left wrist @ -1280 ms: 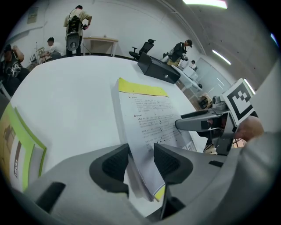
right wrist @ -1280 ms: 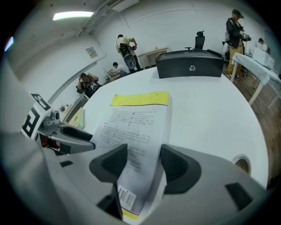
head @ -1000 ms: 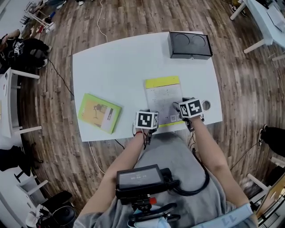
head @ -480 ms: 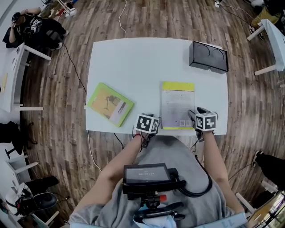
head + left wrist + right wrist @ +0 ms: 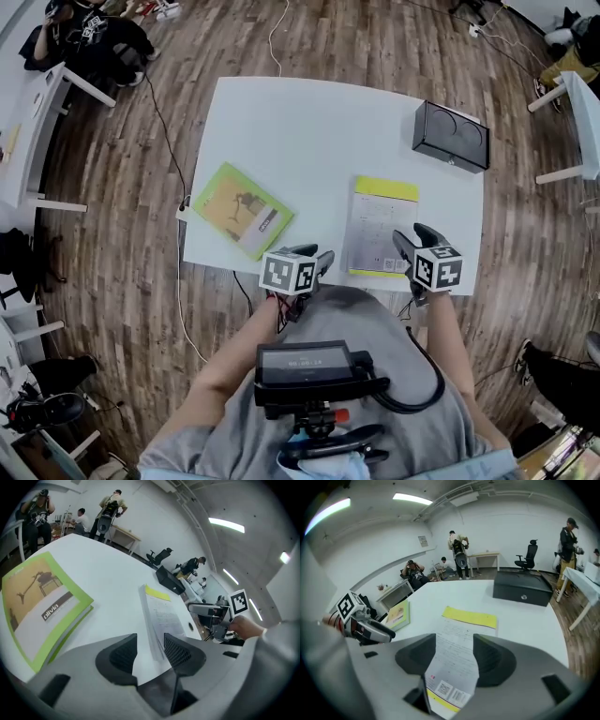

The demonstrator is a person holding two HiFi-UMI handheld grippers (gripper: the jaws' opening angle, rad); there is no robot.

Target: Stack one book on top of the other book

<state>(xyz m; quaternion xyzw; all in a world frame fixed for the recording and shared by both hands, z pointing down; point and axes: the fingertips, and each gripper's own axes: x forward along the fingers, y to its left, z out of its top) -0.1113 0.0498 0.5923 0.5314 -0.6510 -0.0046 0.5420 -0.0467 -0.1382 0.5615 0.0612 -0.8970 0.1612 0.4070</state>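
Note:
On the white table (image 5: 309, 131) lie two books. A green-covered book (image 5: 242, 208) (image 5: 42, 606) rests near the left front corner. Right of the middle lies a white book with a yellow band (image 5: 382, 226) (image 5: 457, 639), flat on the table. My left gripper (image 5: 323, 260) (image 5: 152, 651) hovers at the table's front edge, just left of the white book, with its jaws apart and nothing in them. Over that book's near right corner hangs my right gripper (image 5: 405, 242) (image 5: 454, 656), jaws wide, and the book shows below them untouched.
A black box (image 5: 451, 136) (image 5: 522, 592) stands at the table's far right corner. Wooden floor with a loose cable (image 5: 169, 122) surrounds the table. Other white desks (image 5: 37, 141) stand to the left, and people stand at the far wall.
Both grippers have lifted off the near edge of the white book. The left one has drifted left and back over the table's front edge. Both books lie where they were.

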